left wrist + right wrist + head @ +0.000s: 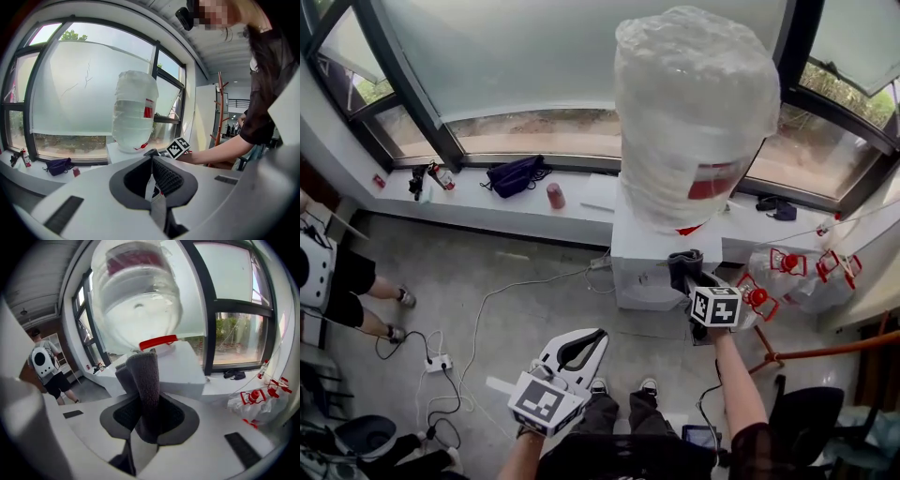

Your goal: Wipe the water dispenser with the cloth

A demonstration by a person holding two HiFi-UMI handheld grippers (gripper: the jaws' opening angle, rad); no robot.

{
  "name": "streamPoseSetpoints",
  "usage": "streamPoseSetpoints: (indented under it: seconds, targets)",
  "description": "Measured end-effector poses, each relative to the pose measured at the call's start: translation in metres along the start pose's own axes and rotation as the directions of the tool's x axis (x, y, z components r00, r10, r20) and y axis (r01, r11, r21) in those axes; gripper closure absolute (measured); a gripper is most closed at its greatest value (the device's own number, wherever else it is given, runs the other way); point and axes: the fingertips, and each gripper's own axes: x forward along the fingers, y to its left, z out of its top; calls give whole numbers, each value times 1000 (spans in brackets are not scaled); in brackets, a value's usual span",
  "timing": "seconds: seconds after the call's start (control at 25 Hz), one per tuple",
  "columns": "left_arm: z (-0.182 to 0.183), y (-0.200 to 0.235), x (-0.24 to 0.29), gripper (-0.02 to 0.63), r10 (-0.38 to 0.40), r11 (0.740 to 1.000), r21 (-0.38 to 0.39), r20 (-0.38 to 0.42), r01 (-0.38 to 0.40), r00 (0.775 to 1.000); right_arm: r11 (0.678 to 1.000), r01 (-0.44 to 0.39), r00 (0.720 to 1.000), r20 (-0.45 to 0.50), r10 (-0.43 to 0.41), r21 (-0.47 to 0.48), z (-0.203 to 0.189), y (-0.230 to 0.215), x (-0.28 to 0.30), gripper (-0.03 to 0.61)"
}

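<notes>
The white water dispenser (pixel 652 267) stands against the window ledge with a large clear bottle (pixel 694 112) upside down on top. My right gripper (pixel 687 281) is shut on a dark grey cloth (pixel 680 263), held at the dispenser's top front right corner. In the right gripper view the folded cloth (pixel 144 380) sticks up from between the jaws, just short of the dispenser top (pixel 185 363) and the bottle (pixel 136 291). My left gripper (pixel 592 336) hangs low in front of the dispenser, shut on nothing. Its pads (pixel 161 176) meet in the left gripper view.
On the window ledge (pixel 487 202) lie a purple bag (pixel 514 174) and a red can (pixel 555 195). Empty bottles with red handles (pixel 787 272) lie right of the dispenser. A power strip with cables (pixel 439 362) is on the floor. A person (pixel 328 272) stands at far left.
</notes>
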Motion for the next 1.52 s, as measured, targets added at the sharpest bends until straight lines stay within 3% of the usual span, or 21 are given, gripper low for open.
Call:
streamPoseSetpoints:
  seconds: [0.28,0.48,0.76,0.92,1.16,1.36,1.52]
  targets:
    - [2,-25,28,592,-73,997,4,21,73,997,989,147,989,-27,-147,-10,-10,-94,-28,472]
    - [-1,-26,39,592,-83,997,8,38,82,996,988,154,988,-20,-154,-23,-18,-108,-39,472]
    - [-34,5,44,592,-23,998,55,15,22,1000,994,35,996,-73,-42,-100,-58,-50,-29,472]
    - [-50,26,36,592,15,999,39,30,-16,999,982,-64,994,-95,47,-181,-69,9,-4,472]
    - [-93,55,21,592,59,998,10,2,-59,998,954,-195,979,-109,175,-226,-84,103,55,472]
    - [-121,67,18,592,43,999,11,-21,-43,999,935,-241,968,-130,214,-260,-106,157,99,472]
    - [-132,74,25,592,20,1000,25,-37,-19,999,940,-214,973,-141,182,-266,-123,162,130,472]
